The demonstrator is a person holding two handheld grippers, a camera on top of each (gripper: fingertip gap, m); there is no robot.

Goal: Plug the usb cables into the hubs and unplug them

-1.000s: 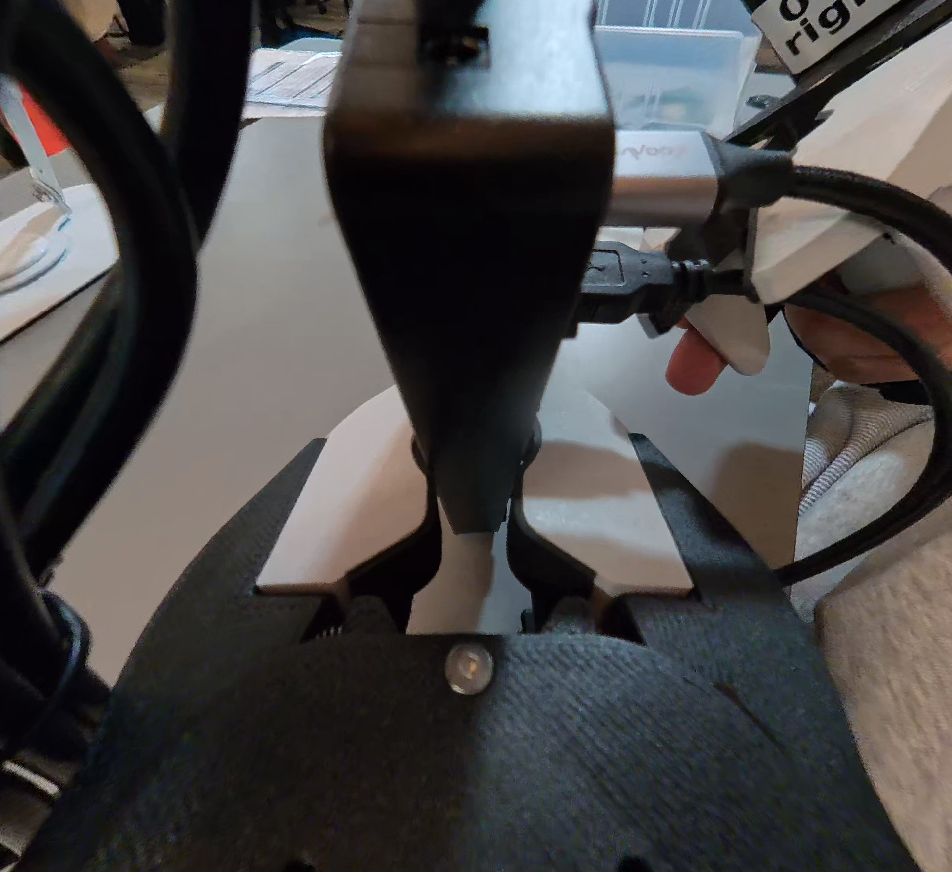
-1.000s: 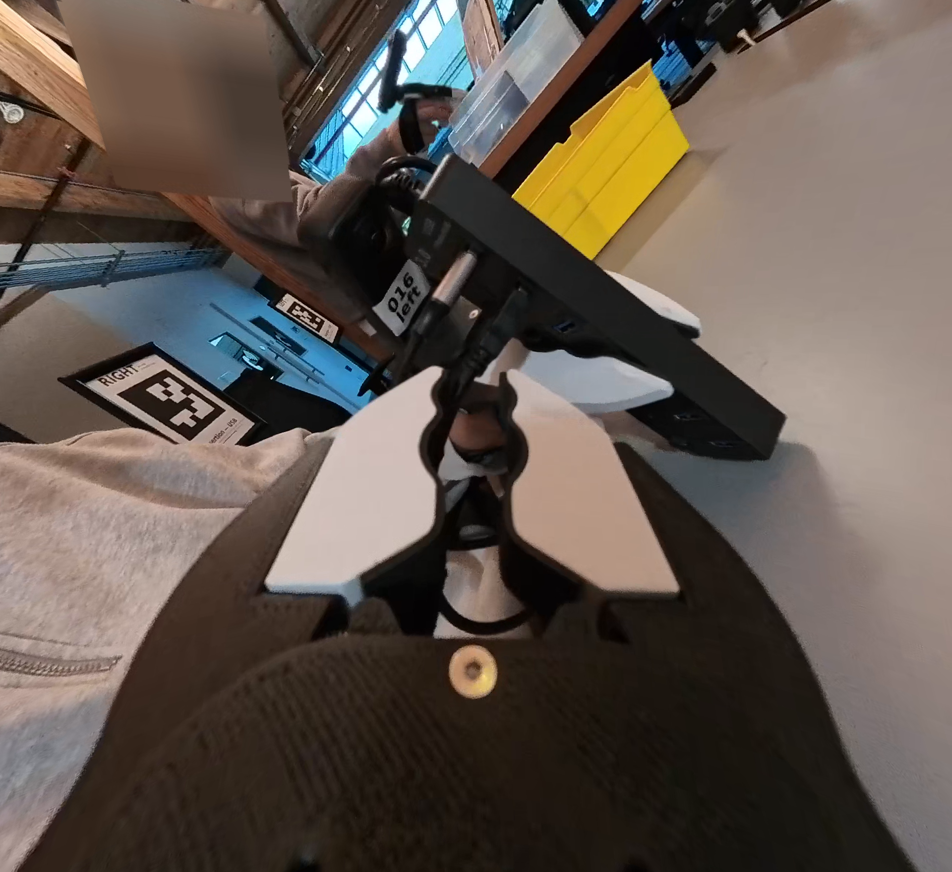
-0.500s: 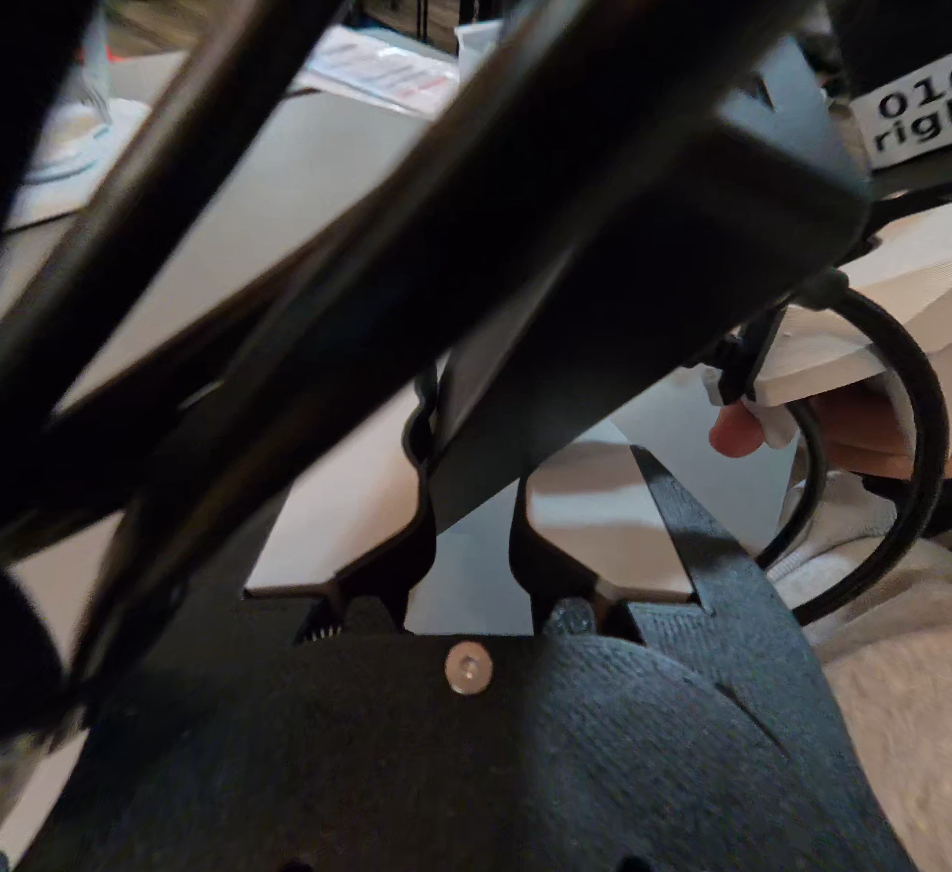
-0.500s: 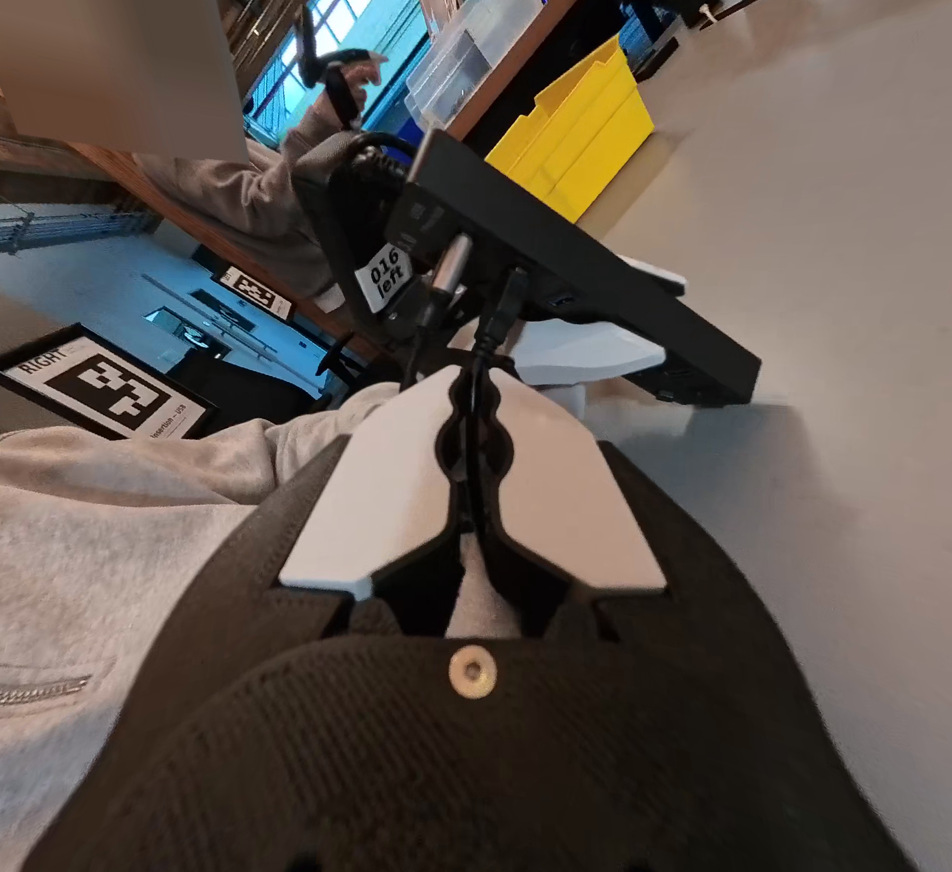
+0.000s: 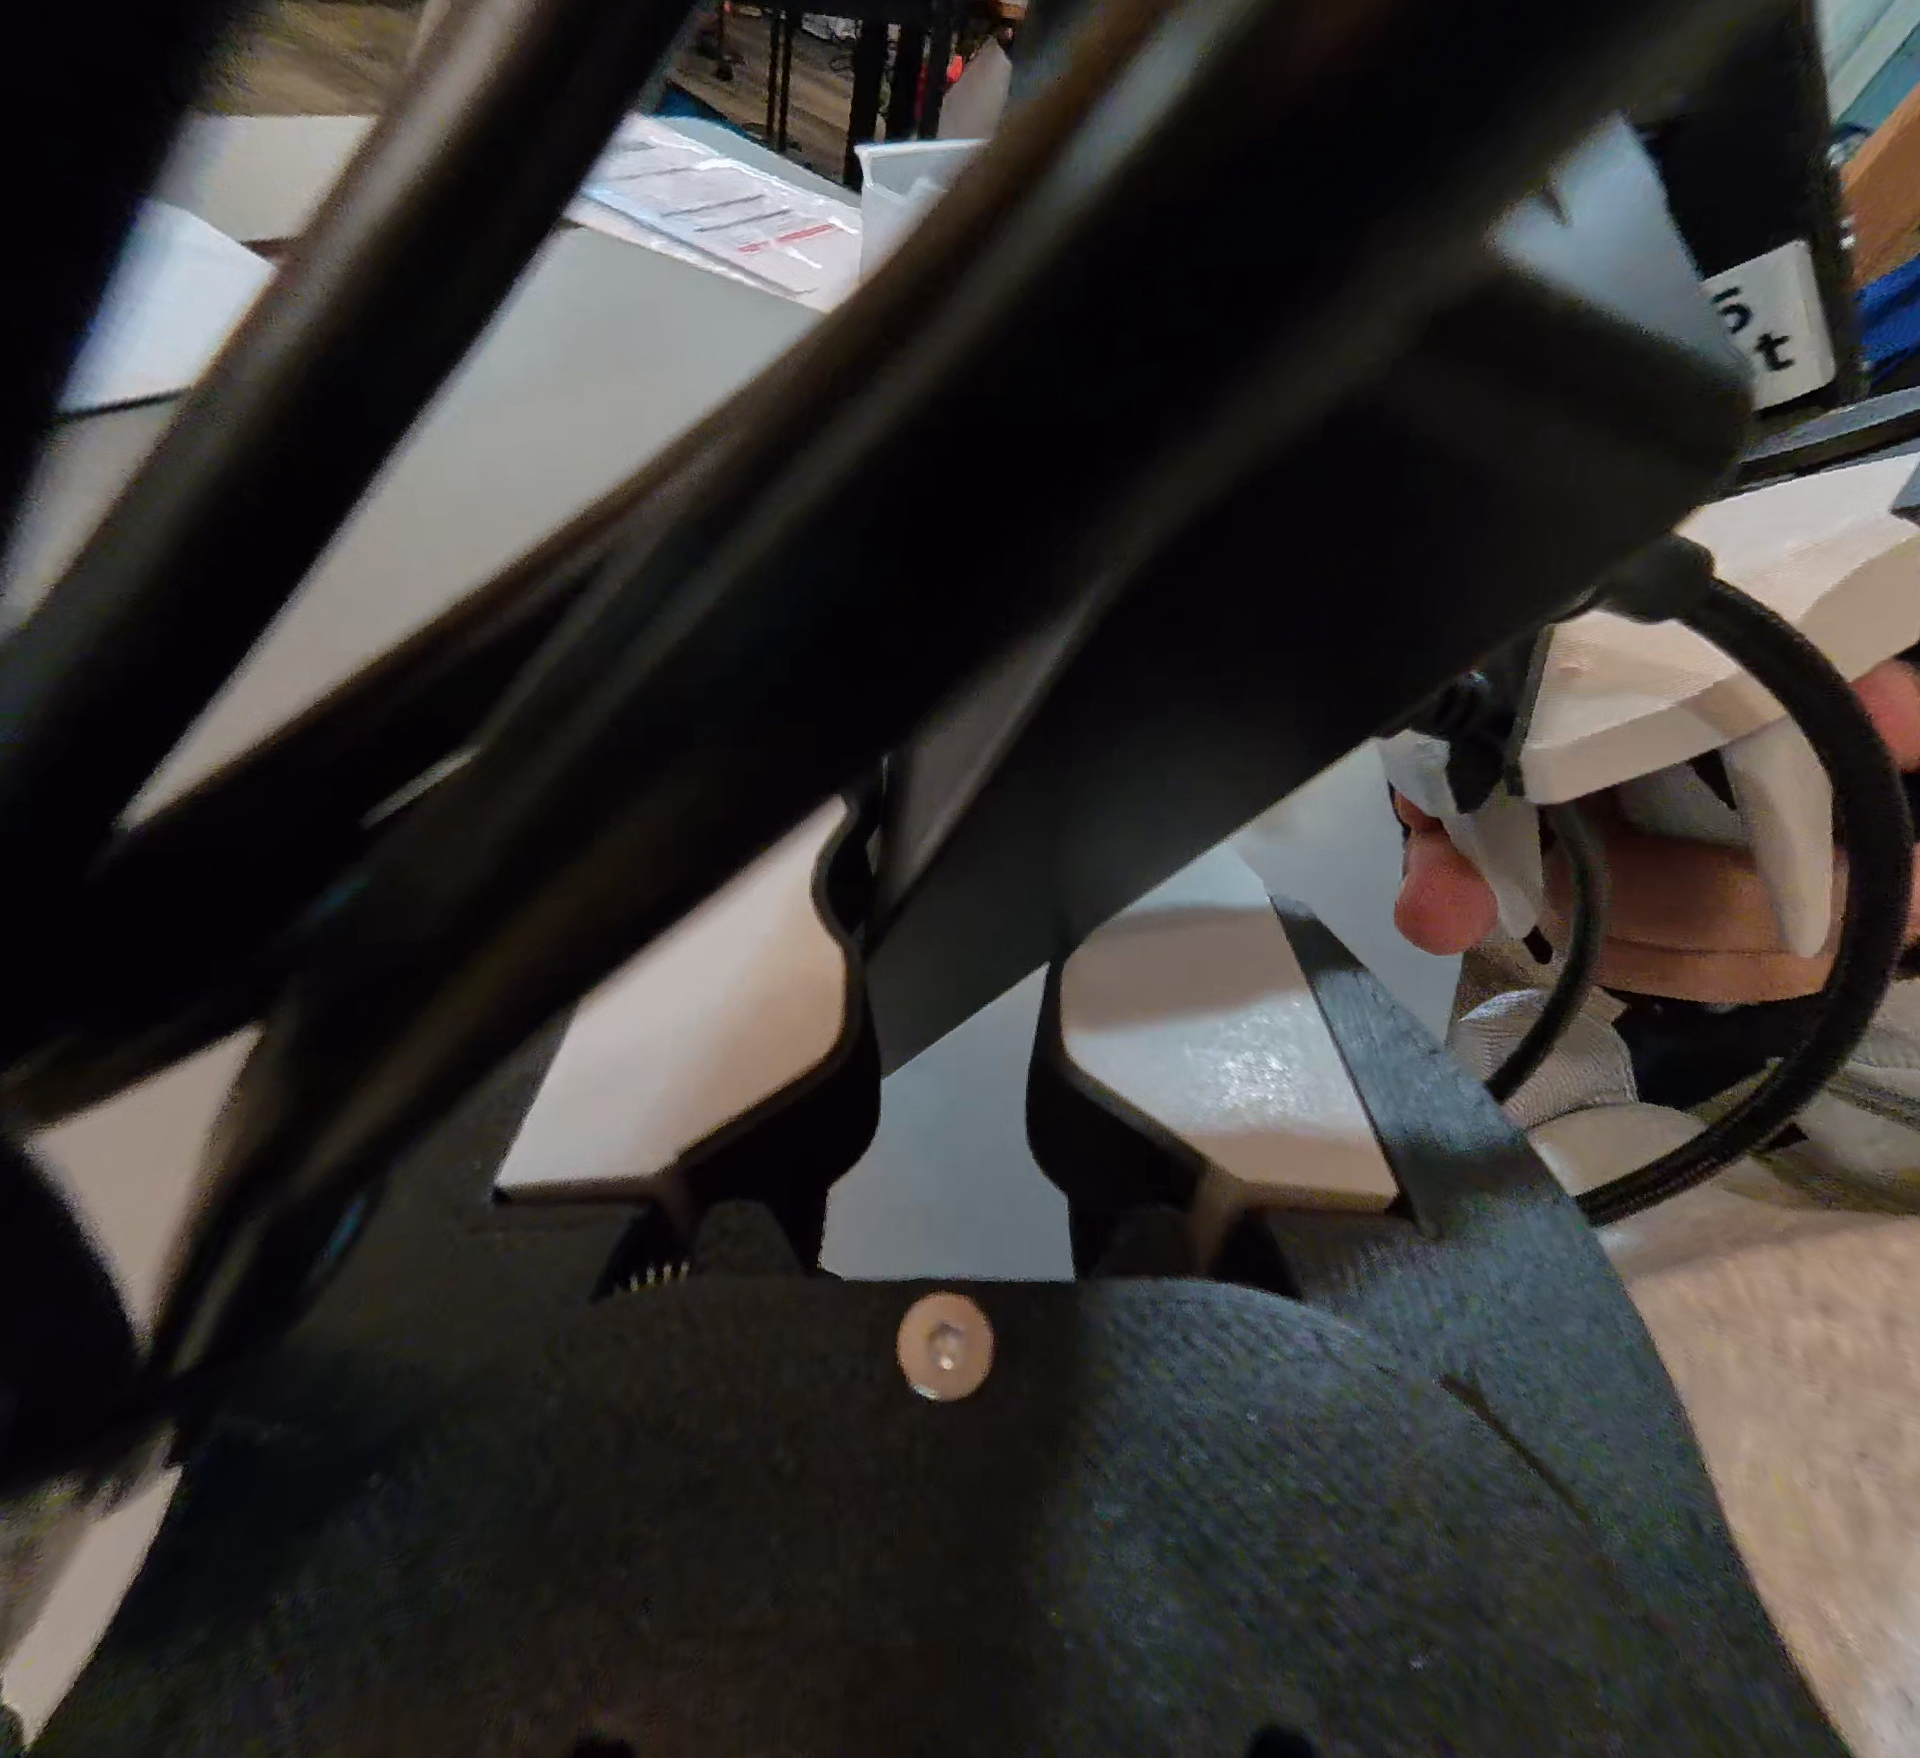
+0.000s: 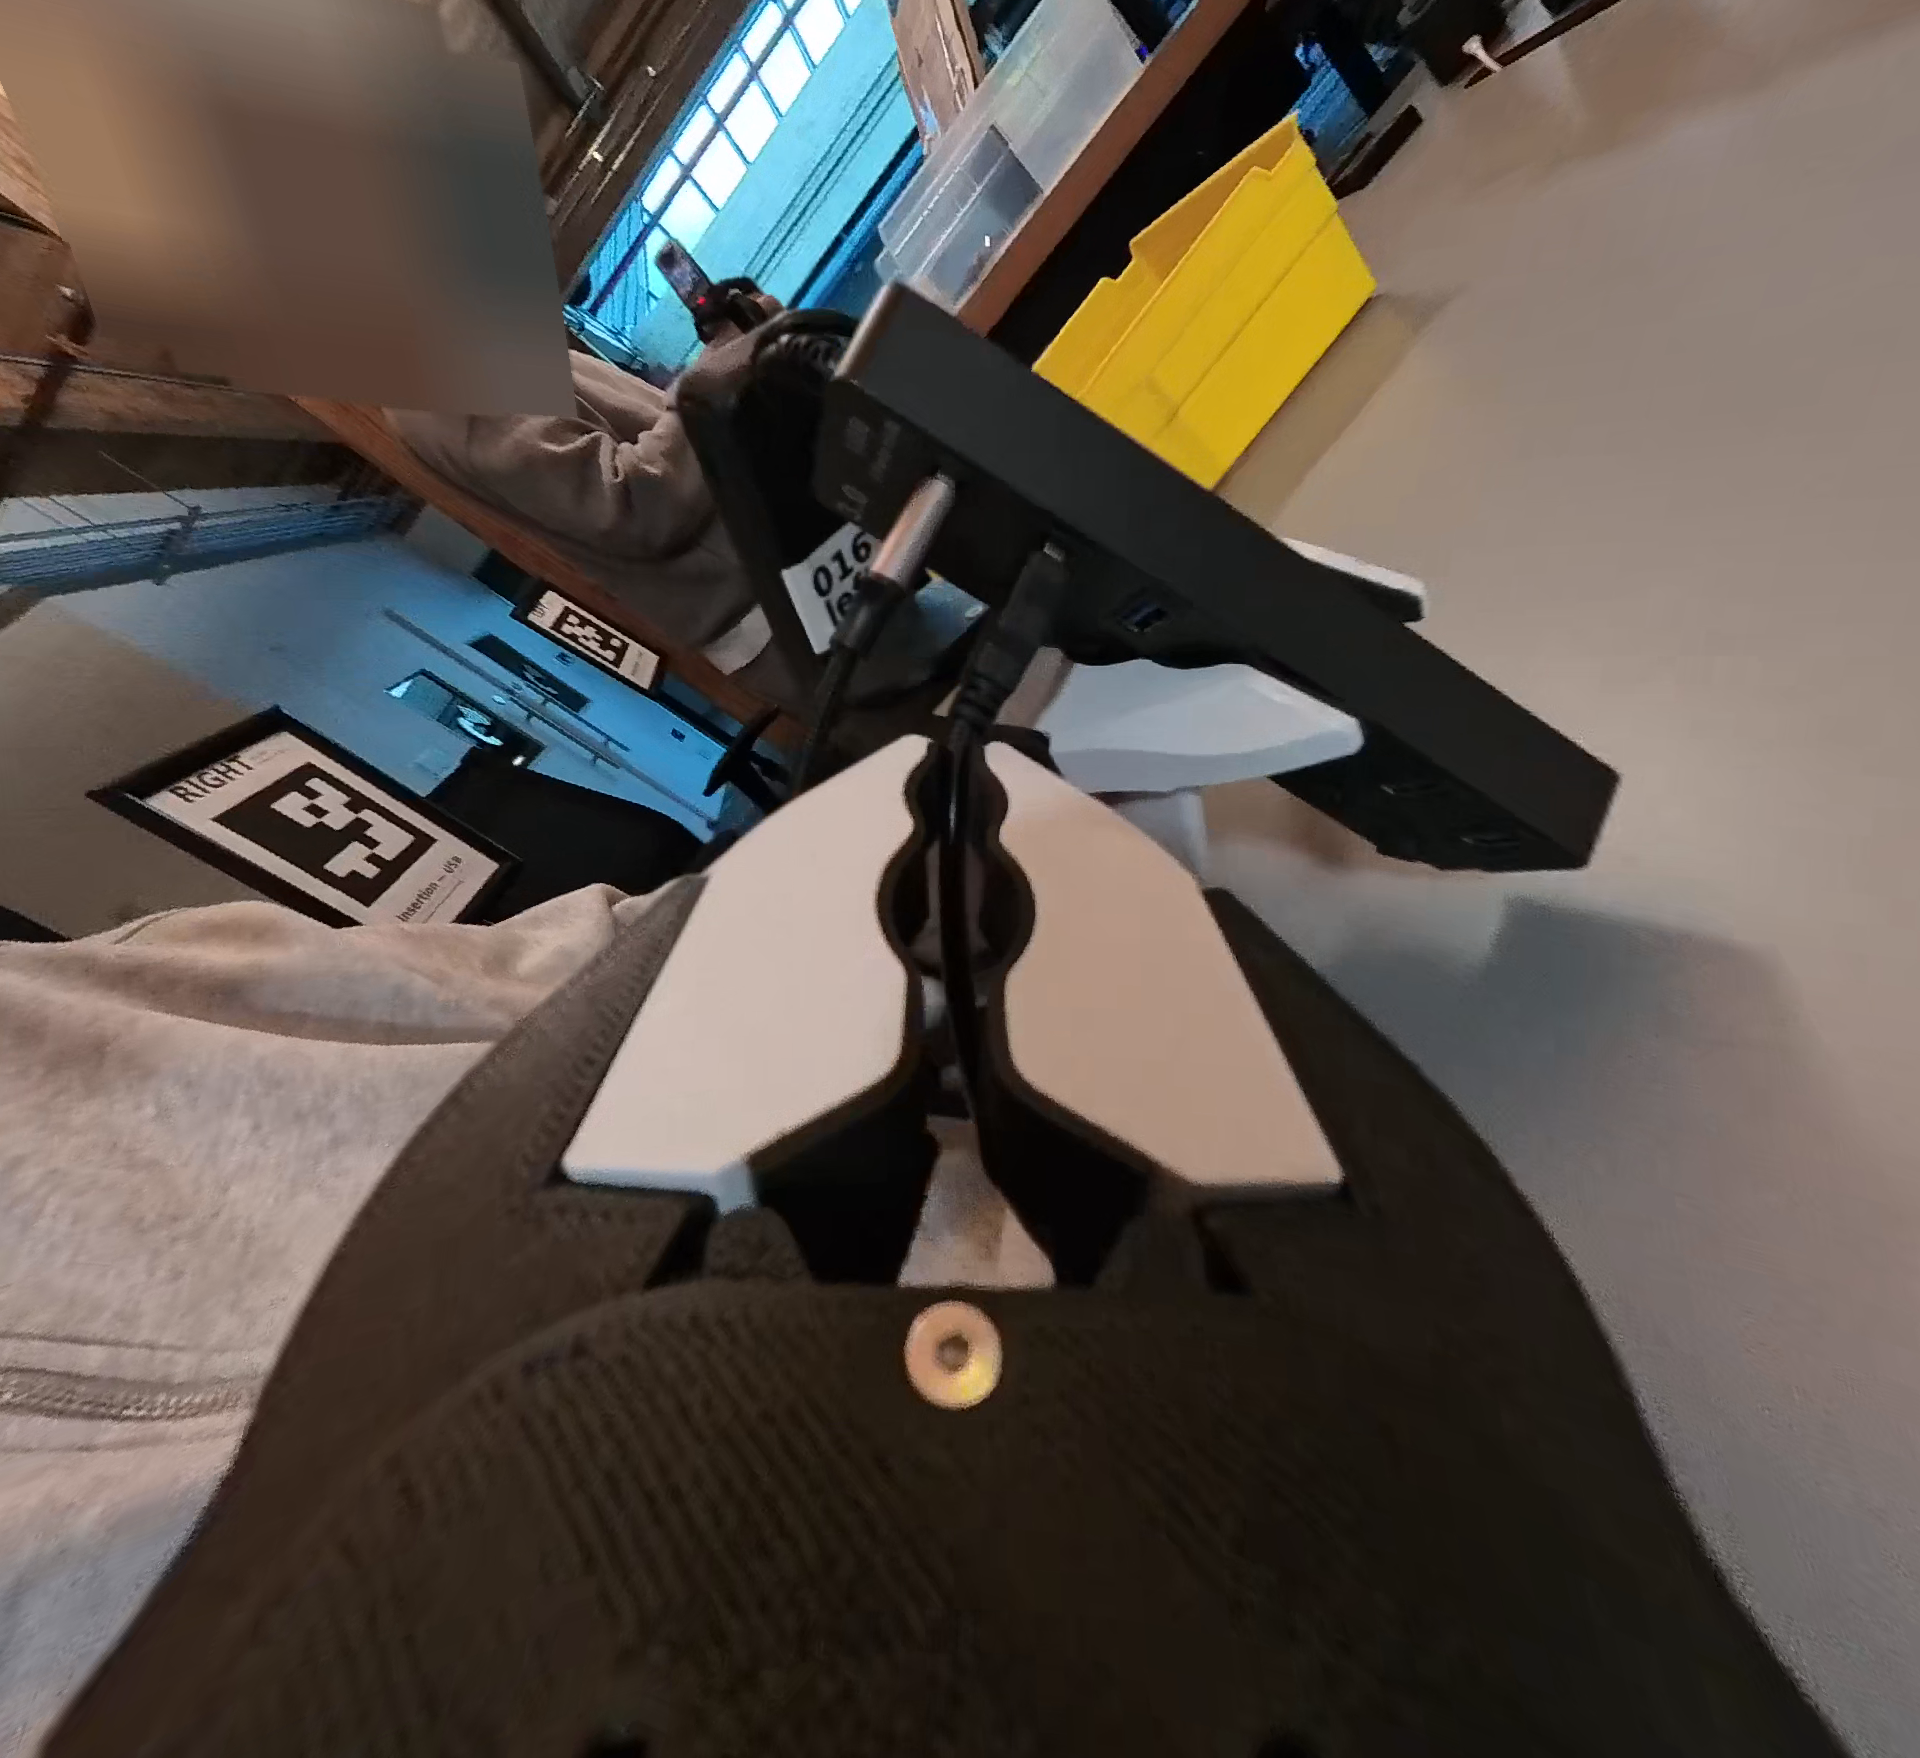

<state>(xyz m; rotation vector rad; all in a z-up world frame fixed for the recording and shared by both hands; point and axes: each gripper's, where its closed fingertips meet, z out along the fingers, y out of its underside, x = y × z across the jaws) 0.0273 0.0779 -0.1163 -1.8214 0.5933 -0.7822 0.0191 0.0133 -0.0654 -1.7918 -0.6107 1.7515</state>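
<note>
A long black USB hub is held off the table, tilted, by my left gripper, which is shut on its lower edge. The hub fills most of the left wrist view. A silver plug and a black USB plug both sit in the hub's side ports. My right gripper is just below the black plug, shut on its thin black cable, which runs back between the fingers. The right gripper's white fingers show at the right of the left wrist view.
Thick black cables cross the left wrist view close to the lens. A braided black cable loops by a hand. Yellow bins stand at the edge of the grey table. A person's grey sleeve is at the left.
The hub has tilted over in my left gripper. My right gripper has slid back from the black plug's end onto its cable. Both plugs stay in the hub.
</note>
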